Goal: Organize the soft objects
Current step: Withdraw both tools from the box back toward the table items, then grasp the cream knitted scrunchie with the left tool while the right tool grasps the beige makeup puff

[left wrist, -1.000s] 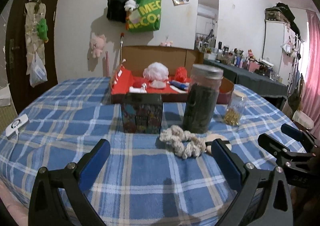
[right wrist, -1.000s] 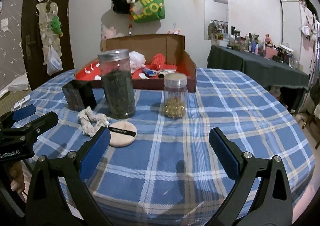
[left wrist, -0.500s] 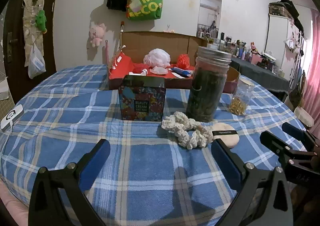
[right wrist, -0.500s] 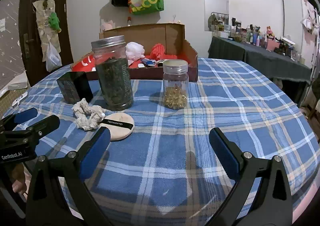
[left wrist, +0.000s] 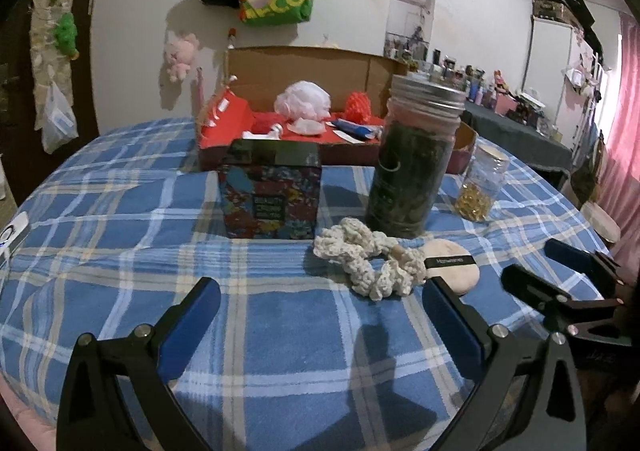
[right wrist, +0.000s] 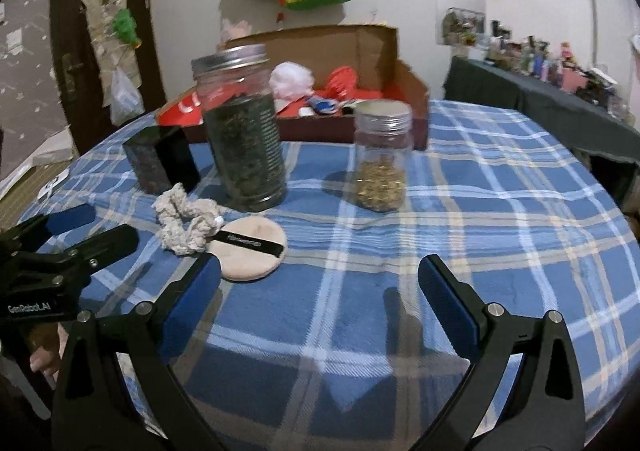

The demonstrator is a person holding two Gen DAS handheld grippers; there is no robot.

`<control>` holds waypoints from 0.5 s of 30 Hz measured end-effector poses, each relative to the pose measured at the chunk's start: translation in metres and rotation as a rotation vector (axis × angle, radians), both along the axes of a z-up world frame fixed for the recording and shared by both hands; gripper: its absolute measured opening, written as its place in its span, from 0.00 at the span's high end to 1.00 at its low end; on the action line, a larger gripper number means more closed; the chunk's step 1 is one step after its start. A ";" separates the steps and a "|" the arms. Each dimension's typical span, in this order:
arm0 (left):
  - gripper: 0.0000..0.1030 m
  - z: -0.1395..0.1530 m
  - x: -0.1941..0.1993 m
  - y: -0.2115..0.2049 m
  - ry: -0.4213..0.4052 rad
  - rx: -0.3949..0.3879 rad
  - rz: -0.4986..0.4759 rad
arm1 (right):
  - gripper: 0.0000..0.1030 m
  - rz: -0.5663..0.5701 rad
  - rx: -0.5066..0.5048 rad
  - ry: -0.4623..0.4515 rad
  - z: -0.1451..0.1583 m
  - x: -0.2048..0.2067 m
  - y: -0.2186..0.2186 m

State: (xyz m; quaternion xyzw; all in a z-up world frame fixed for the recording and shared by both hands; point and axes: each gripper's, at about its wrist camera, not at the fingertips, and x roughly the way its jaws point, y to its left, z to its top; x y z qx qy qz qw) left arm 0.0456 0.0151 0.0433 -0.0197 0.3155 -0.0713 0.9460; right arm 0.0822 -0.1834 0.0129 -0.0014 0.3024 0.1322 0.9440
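Left wrist view looks across a table (left wrist: 120, 187) under a blue plaid cloth. The left gripper (left wrist: 320, 315) hovers above the near edge, its blue-padded fingers spread wide and holding nothing. Just past them lies a cream knitted scrunchie (left wrist: 370, 263), touching a round pink powder puff (left wrist: 454, 265) with a black band on its right. Behind these stand a patterned box (left wrist: 272, 191), a tall jar of dark leaves (left wrist: 412, 159) and a small jar of golden beads (left wrist: 480, 187), together blocking the straight way to the open cardboard box (left wrist: 304, 67) at the far edge. That box holds a white mesh pouf (left wrist: 304, 101) and a red soft item (left wrist: 358, 107); its smaller contents are too small to tell.

In the right wrist view the right gripper (right wrist: 320, 287) hangs open and empty, its left pad just beside the puff (right wrist: 250, 249), with the scrunchie (right wrist: 184, 221) beyond. The tall jar (right wrist: 244, 131) hides part of the cardboard box (right wrist: 360, 47), and the picture is somewhat blurred. The other gripper shows at the left edge, its rear cut off.

Compared with half a second ago, both cameras sit nearer the scrunchie and puff, which lie where they were, and the fingers are as wide as before.
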 end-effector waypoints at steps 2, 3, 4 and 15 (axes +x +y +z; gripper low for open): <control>0.00 0.001 0.005 -0.002 0.017 -0.005 -0.036 | 0.02 0.052 -0.005 0.022 0.000 0.007 0.002; 0.00 0.002 0.008 -0.003 0.024 -0.005 -0.053 | 0.02 0.078 -0.006 0.033 0.000 0.010 0.004; 0.00 0.003 0.011 -0.004 0.027 -0.004 -0.063 | 0.02 0.107 -0.006 0.046 0.000 0.013 0.004; 0.19 0.002 0.046 -0.019 0.109 0.026 -0.173 | 0.04 0.336 -0.082 0.138 -0.004 0.041 0.023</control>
